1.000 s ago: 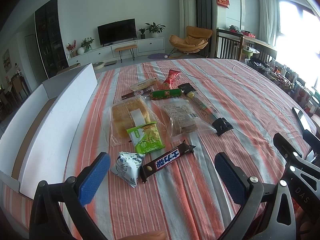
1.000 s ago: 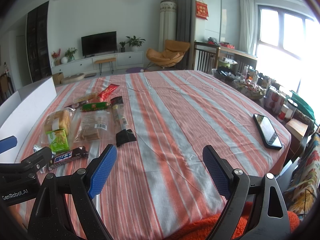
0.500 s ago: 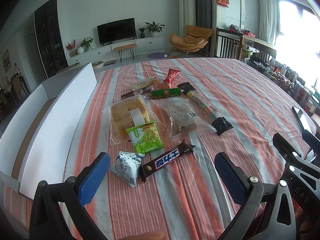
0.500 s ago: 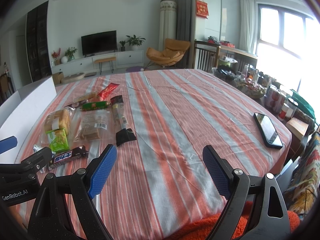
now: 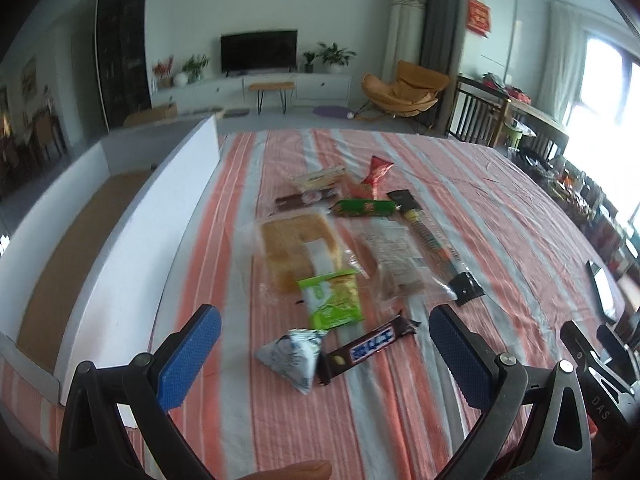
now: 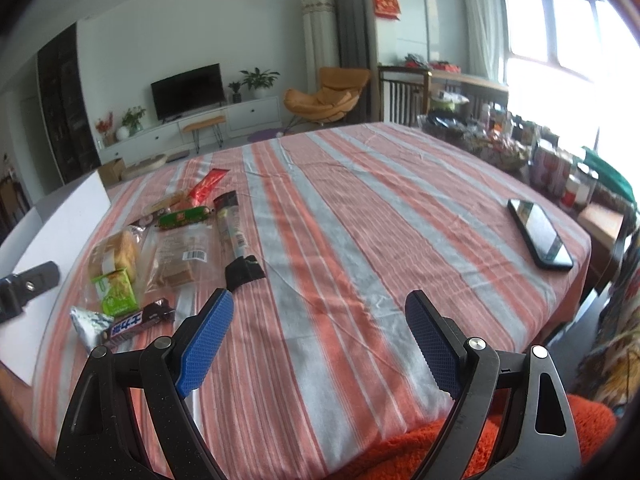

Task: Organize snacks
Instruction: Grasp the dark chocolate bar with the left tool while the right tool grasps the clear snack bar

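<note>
Several snacks lie on the striped tablecloth (image 5: 500, 216). Nearest my left gripper (image 5: 324, 344) are a silver triangular pouch (image 5: 292, 356) and a dark chocolate bar (image 5: 370, 348). Behind them lie a green packet (image 5: 332, 298), bagged bread (image 5: 298, 252), a clear bag of brown cake (image 5: 394, 258), a long dark stick pack (image 5: 436, 248), a green sausage (image 5: 366, 207) and a red cone pack (image 5: 376, 170). The left gripper is open and empty, just short of the pouch. My right gripper (image 6: 318, 338) is open and empty over bare cloth, right of the snacks (image 6: 120, 288).
A white open box (image 5: 132, 224) with a brown floor stands along the table's left side. A black phone (image 6: 540, 234) lies near the right edge. The table's right edge drops to cluttered shelves. An orange fuzzy cloth (image 6: 420, 452) lies below the right gripper.
Both grippers have shifted and the views have swung; the left one has moved slightly forward towards the pouch and chocolate bar. Both stay open. The snacks have not moved.
</note>
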Available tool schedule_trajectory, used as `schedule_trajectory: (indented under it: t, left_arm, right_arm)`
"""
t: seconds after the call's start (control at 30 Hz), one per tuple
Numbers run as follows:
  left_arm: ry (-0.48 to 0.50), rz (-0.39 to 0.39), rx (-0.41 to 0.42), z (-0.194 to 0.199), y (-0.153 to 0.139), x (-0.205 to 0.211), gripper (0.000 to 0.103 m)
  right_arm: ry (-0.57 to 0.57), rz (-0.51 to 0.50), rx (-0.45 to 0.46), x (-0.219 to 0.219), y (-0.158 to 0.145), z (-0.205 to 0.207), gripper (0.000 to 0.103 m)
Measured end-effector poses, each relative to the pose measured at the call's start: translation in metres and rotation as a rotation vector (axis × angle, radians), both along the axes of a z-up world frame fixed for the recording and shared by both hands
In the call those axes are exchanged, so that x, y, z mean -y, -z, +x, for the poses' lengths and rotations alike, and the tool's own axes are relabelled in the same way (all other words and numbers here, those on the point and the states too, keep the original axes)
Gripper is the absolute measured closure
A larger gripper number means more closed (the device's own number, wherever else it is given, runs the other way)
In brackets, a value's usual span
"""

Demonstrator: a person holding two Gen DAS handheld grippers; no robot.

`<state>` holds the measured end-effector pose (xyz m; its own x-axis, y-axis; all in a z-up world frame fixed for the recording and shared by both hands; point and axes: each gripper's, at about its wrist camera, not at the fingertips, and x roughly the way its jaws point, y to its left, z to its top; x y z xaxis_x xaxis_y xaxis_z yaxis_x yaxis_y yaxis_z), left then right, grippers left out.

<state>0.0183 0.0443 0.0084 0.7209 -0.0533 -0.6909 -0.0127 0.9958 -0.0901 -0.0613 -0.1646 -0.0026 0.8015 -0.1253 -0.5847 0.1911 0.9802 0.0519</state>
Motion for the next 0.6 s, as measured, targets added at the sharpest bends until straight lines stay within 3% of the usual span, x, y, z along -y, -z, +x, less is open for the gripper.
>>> schedule_trajectory:
  t: [0.17, 0.33, 0.43, 0.6]
  left_arm:
    - [0.055, 0.028, -0.091, 0.006, 0.022, 0.003, 0.000]
    - [0.322, 0.204, -0.126, 0.023, 0.035, 0.056, 0.000]
    - [0.416, 0.267, -0.143, 0.037, 0.045, 0.078, 0.000]
    - [0.450, 0.276, -0.271, 0.063, 0.076, 0.092, 0.000]
  right_arm:
    - [-0.001, 0.001, -0.002, 0.000, 0.000, -0.002, 0.013]
    - [-0.001, 0.005, -0.003, 0.000, -0.001, -0.002, 0.013]
    - [0.005, 0.017, -0.002, -0.003, -0.001, -0.005, 0.013]
    - [0.016, 0.043, 0.003, -0.010, 0.001, -0.015, 0.013]
